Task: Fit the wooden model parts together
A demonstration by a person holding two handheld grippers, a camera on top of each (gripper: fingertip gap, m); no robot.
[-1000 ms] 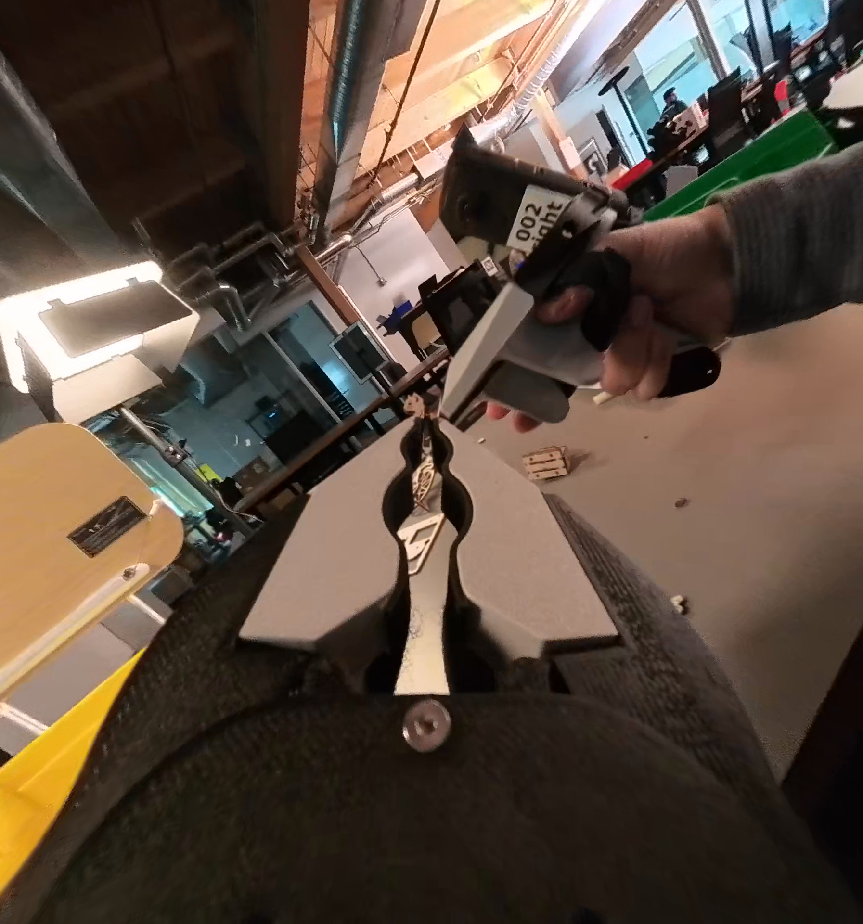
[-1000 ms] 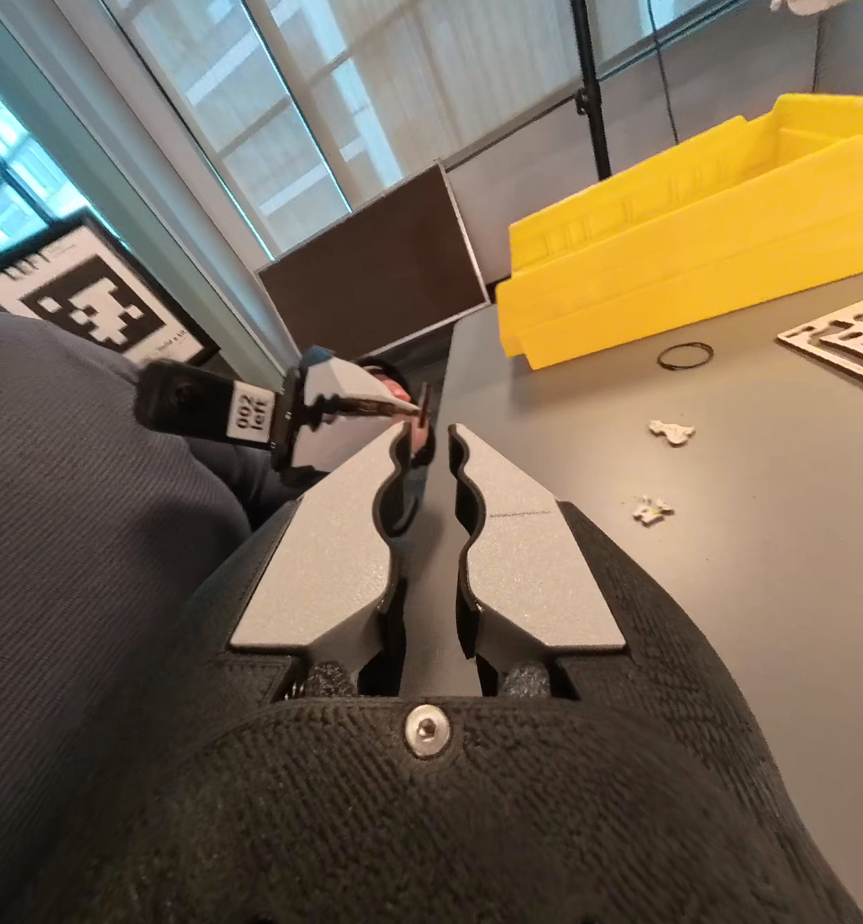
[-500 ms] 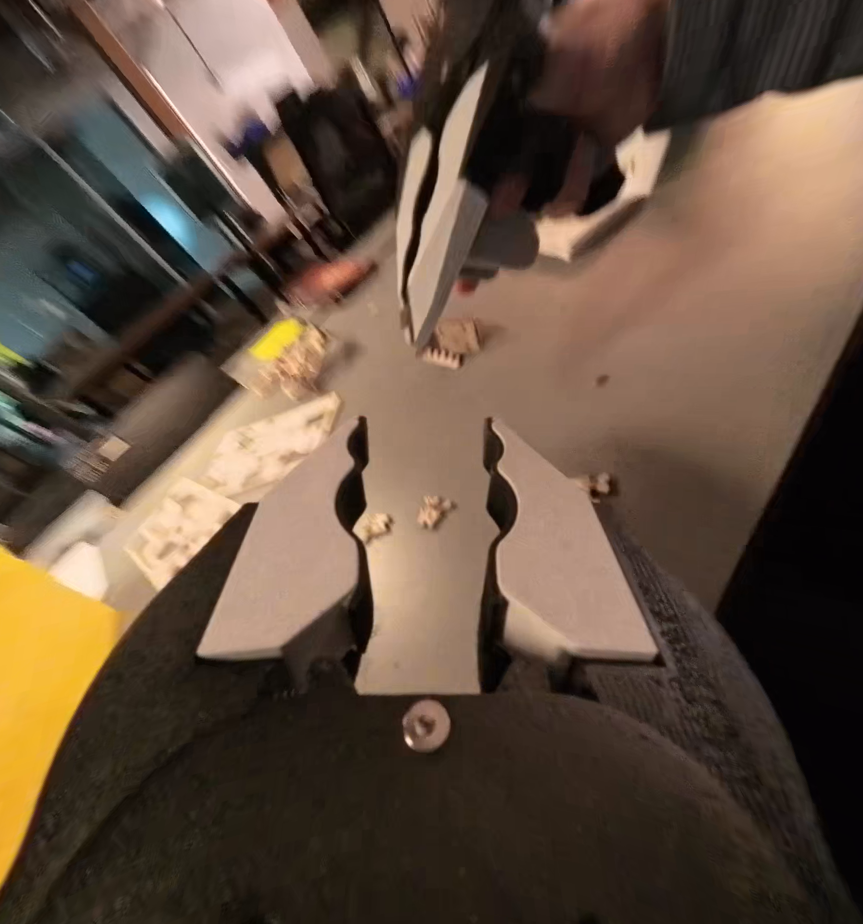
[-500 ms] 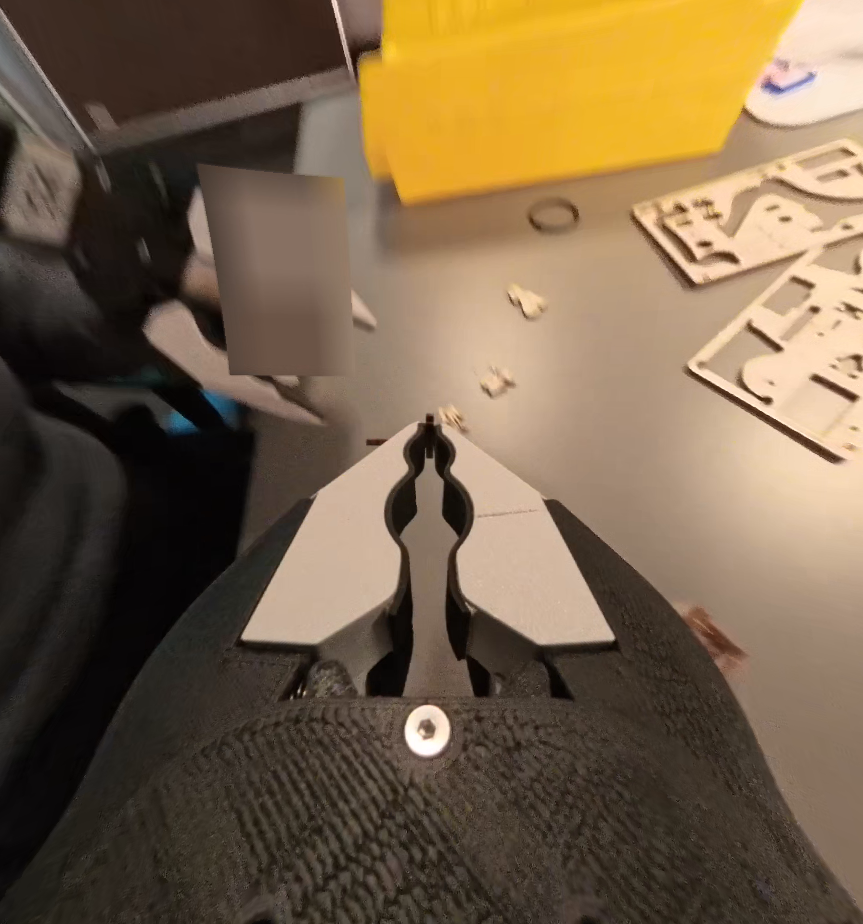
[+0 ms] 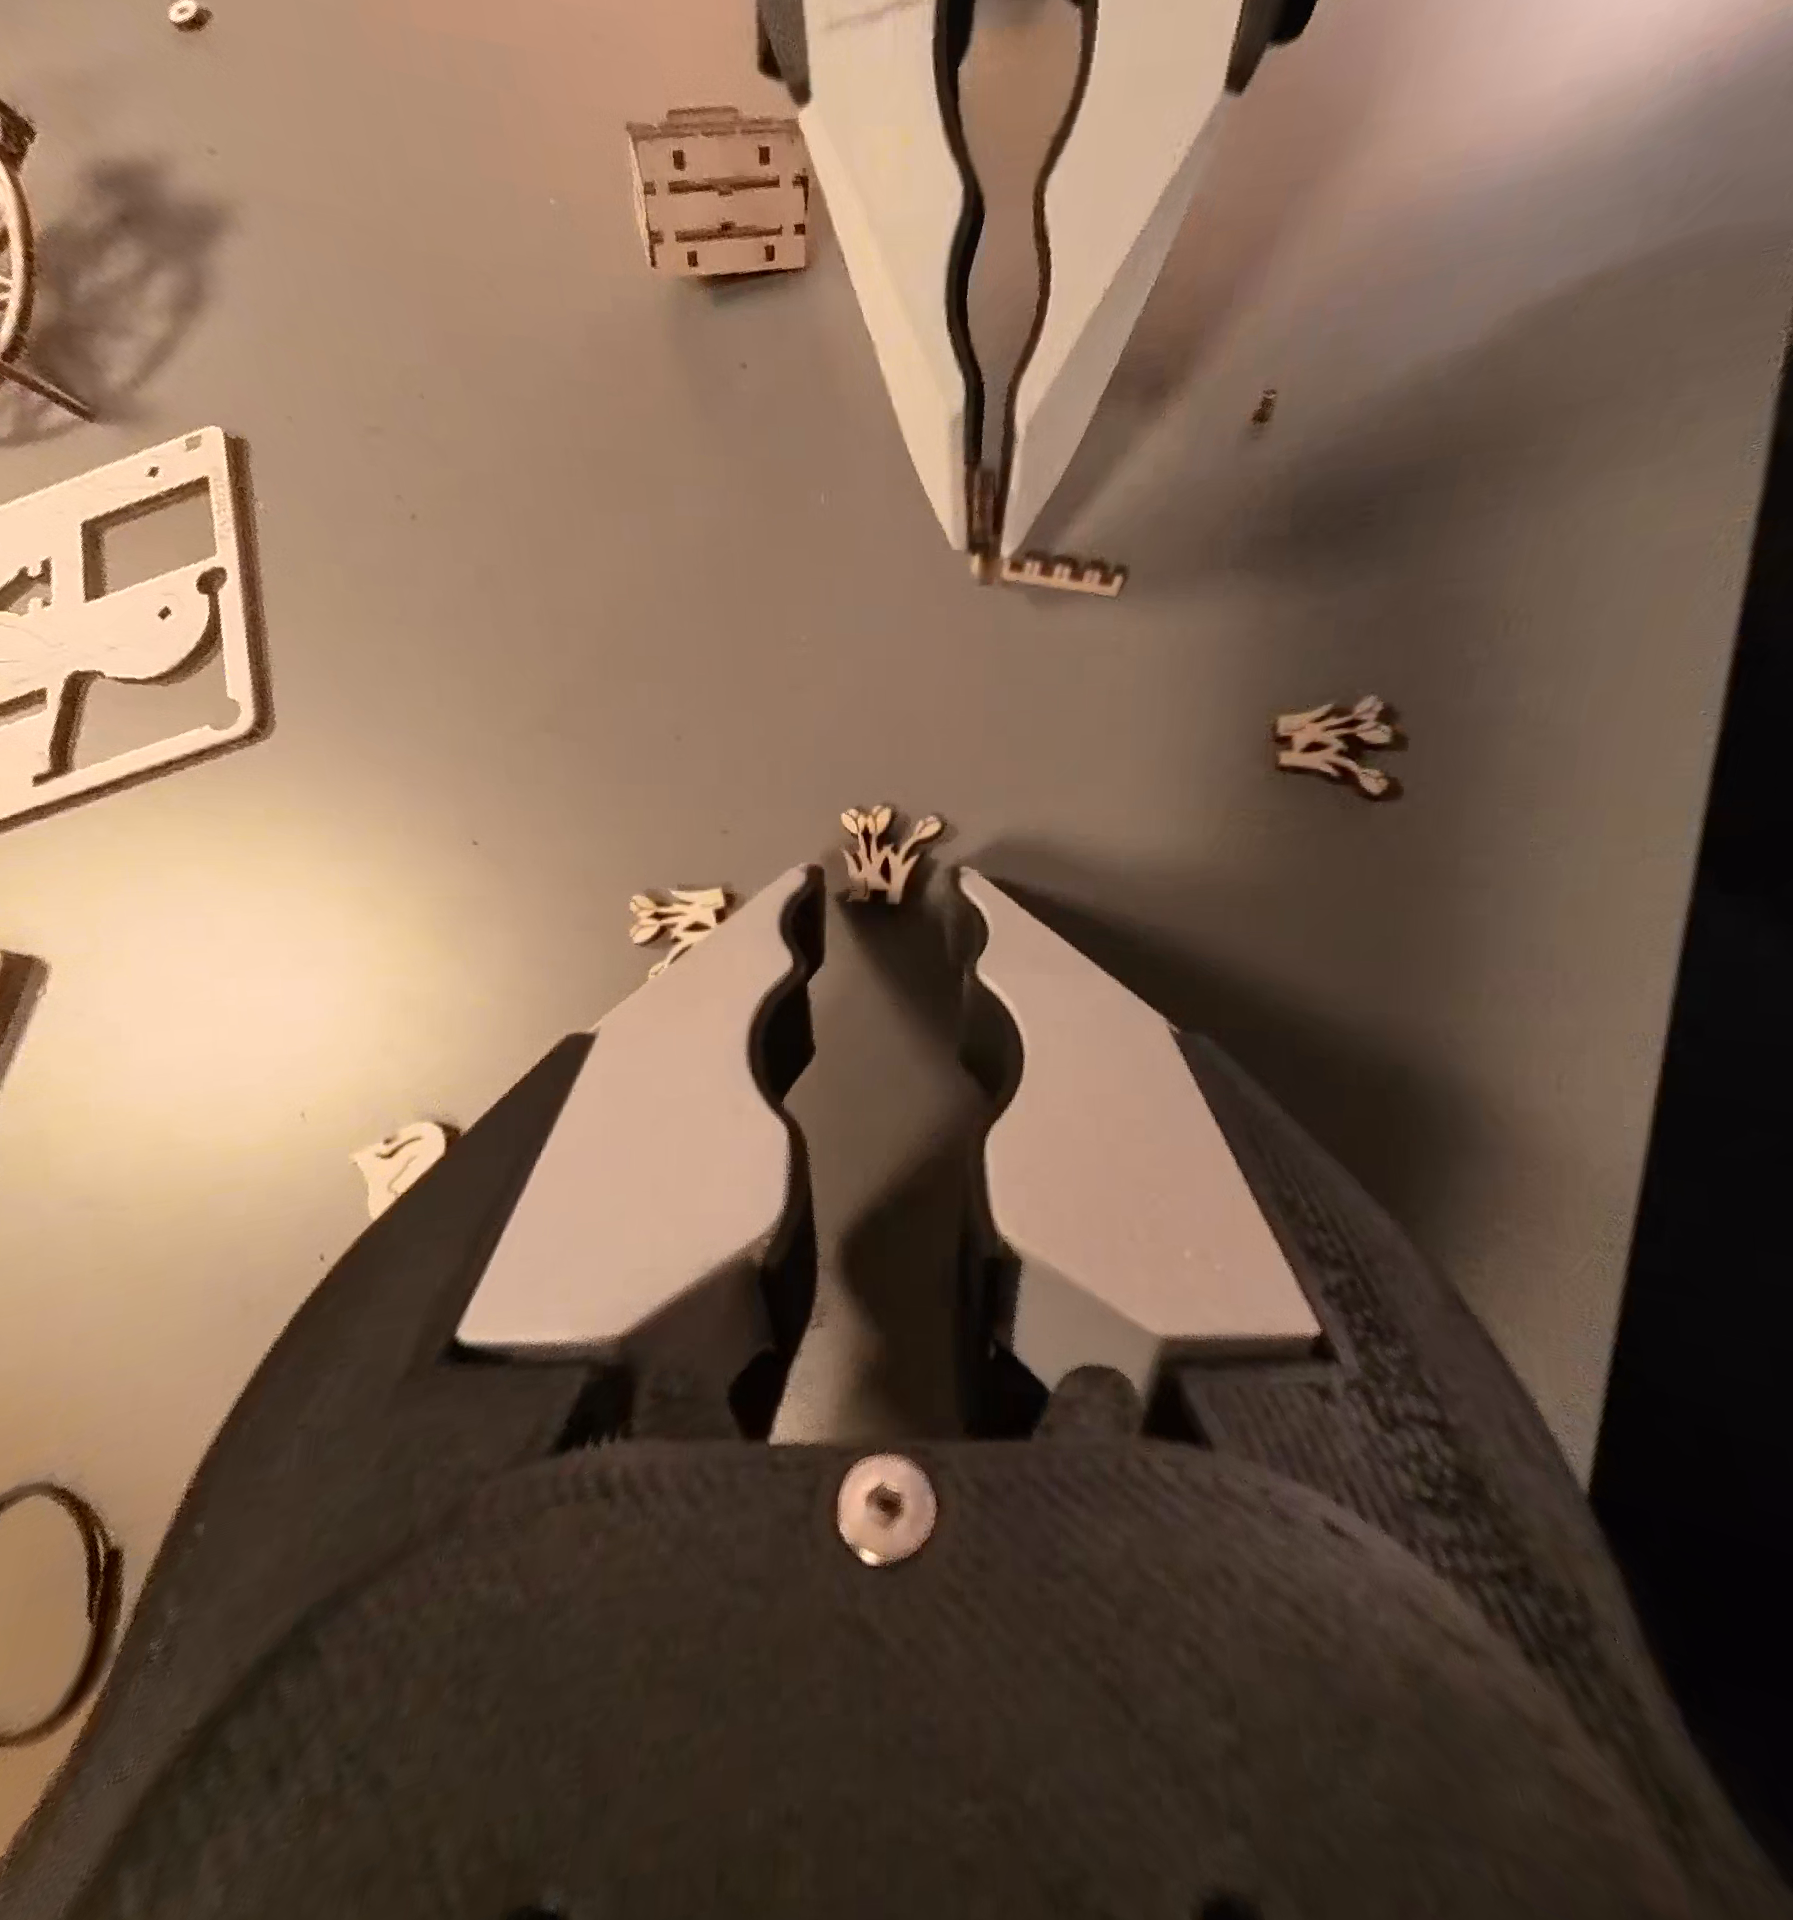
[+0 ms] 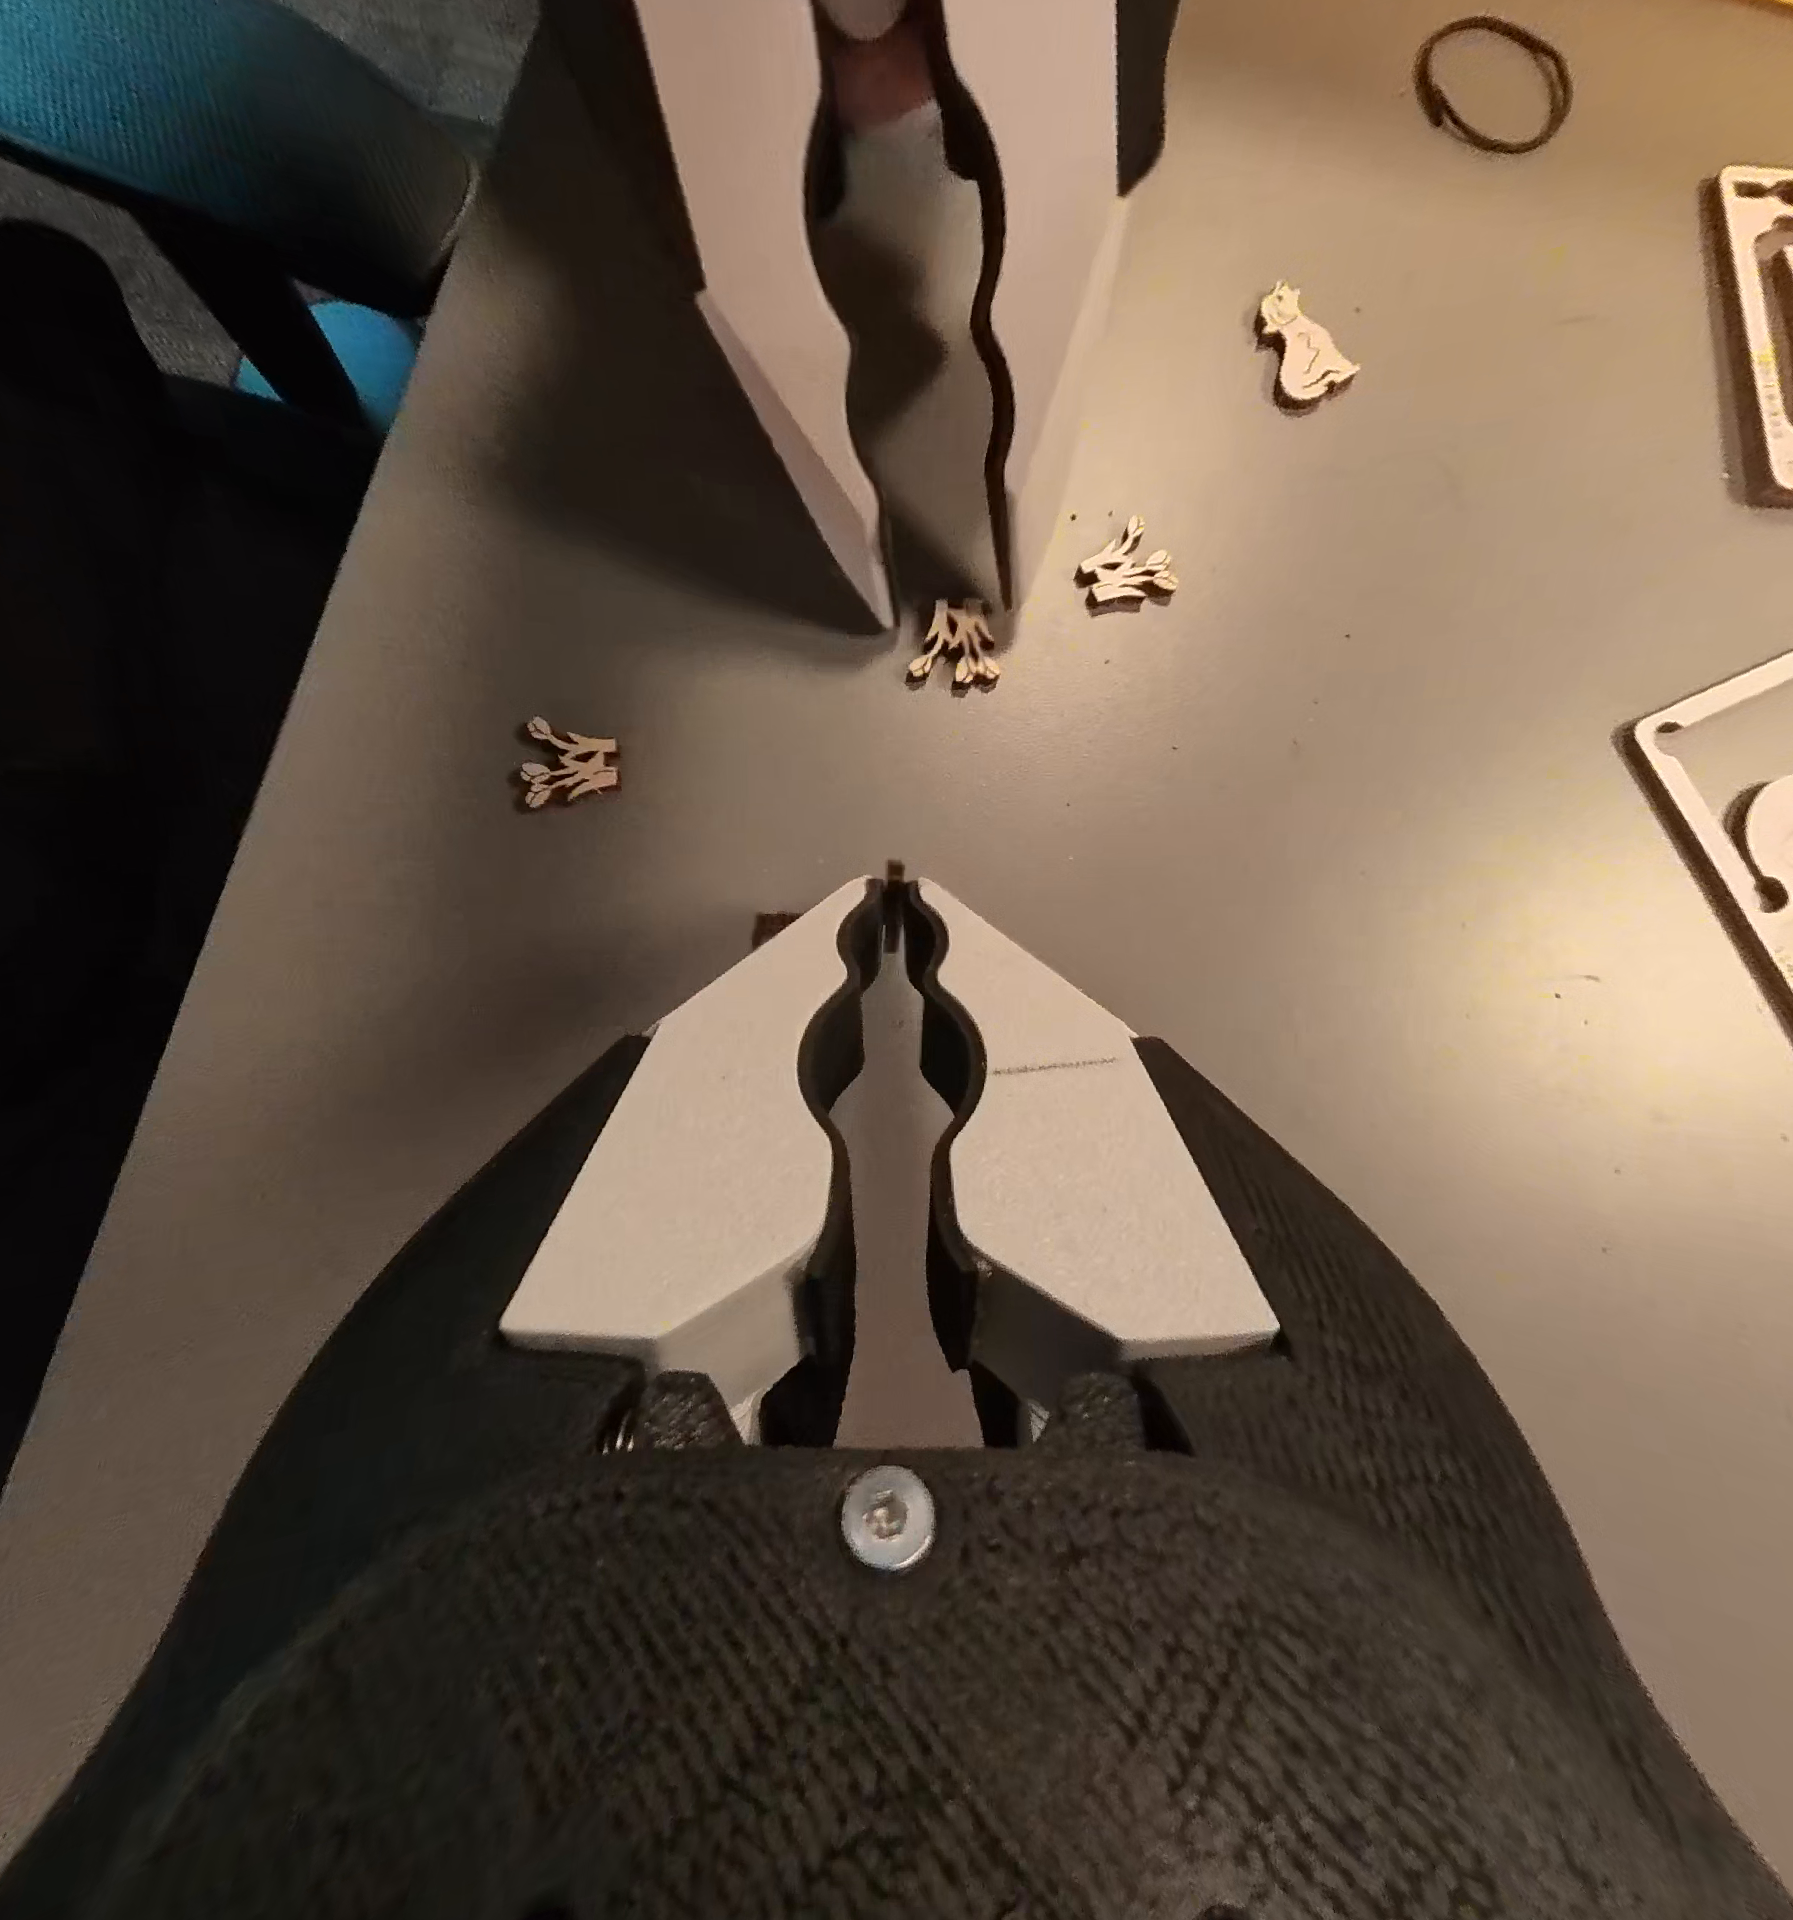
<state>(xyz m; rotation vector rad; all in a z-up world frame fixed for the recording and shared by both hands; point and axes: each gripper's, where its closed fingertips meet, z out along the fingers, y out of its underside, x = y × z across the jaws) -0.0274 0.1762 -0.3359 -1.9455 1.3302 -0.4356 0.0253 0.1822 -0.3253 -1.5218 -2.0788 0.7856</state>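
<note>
Left gripper (image 5: 887, 883), jaws apart, is set astride flower piece (image 5: 887, 854) for pickup; right gripper (image 6: 894, 883), opp. the piece, is clamped on notched strip (image 5: 1063, 574), held ready for fitting.

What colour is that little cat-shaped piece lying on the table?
Pale, light wood with darker brown edges: the cat-shaped piece shows best in the right wrist view.
</note>
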